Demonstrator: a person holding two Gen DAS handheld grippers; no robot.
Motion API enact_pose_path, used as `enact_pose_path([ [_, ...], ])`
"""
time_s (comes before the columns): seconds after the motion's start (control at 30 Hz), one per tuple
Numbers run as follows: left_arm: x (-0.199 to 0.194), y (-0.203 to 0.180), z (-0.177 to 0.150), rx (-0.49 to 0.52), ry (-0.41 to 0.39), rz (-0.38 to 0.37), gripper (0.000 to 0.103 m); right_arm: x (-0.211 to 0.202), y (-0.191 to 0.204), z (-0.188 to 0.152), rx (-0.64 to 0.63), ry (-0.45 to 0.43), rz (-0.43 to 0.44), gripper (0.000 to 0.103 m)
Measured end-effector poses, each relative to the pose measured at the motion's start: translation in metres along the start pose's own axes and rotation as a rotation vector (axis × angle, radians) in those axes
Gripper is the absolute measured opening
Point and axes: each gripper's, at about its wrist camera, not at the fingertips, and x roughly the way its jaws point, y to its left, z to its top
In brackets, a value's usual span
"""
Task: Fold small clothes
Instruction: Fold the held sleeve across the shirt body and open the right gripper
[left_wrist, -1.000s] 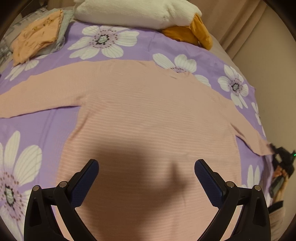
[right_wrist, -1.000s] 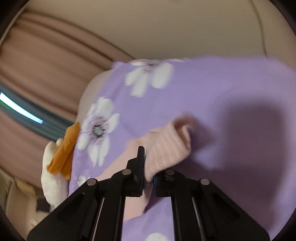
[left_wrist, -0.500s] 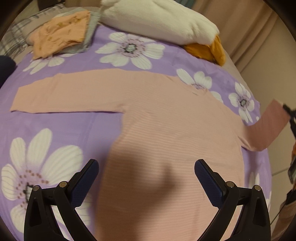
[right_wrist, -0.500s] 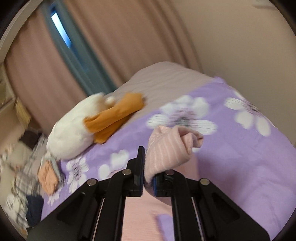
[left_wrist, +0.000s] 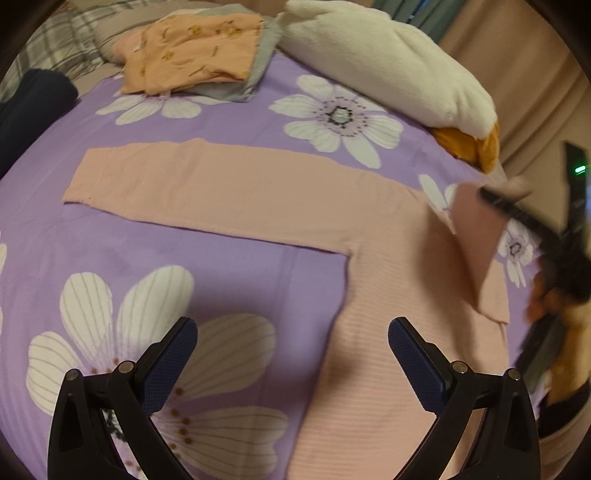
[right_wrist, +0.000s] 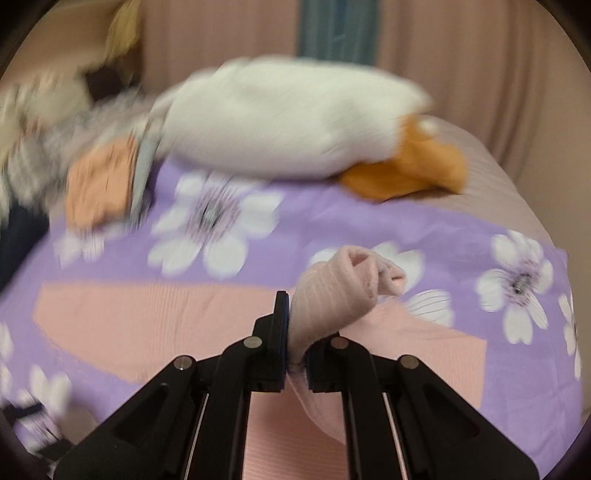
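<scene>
1. The left gripper is released: its two blue-padded fingers stand wide apart with nothing between them, hovering above the bed.
2. Below the left gripper lies a purple bedspread with large white flowers. The pale pink ribbed long-sleeved top lies flat on it, its body under and ahead of the right-hand finger.
3. One sleeve of the top stretches flat across the bedspread, ahead of the left gripper and off to its left.
4. The right gripper is clenched on the cuff of the other sleeve, which bunches up between and above its fingertips, lifted clear of the bedspread.
5. In the left wrist view, that raised sleeve hangs as a slanting flap over the top's far right side, with the right gripper blurred beside it.
6. Beyond both grippers, at the far edge of the bed, lie a white plush toy with orange parts and a folded orange garment on a grey one.
7. A dark navy fabric item sits far left of the left gripper.
</scene>
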Motion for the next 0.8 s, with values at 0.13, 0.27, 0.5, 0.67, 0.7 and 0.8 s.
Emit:
enact_pose_path([
  [0.13, 0.003, 0.008, 0.003, -0.014, 0.001, -0.005, 0.102, 0.044, 0.052, -0.03, -0.143, 0.096, -0.016, 0.009],
  [0.27, 0.005, 0.007, 0.008, -0.029, -0.005, -0.019, 0.102, 0.058, 0.082, -0.051, -0.262, 0.165, 0.021, 0.049],
  [0.5, 0.009, -0.019, 0.029, -0.022, -0.019, -0.137, 0.102, -0.005, 0.02, -0.052, -0.081, 0.069, 0.354, 0.074],
  [0.67, 0.023, -0.059, 0.05, 0.005, -0.018, -0.301, 0.102, -0.019, -0.072, -0.074, 0.162, 0.047, 0.311, 0.066],
  [0.7, 0.029, -0.065, 0.053, 0.005, -0.015, -0.319, 0.102, -0.018, -0.086, -0.081, 0.197, 0.058, 0.294, 0.056],
  [0.8, 0.048, -0.088, 0.065, 0.012, -0.009, -0.368, 0.102, -0.007, -0.122, -0.103, 0.318, 0.09, 0.282, 0.045],
])
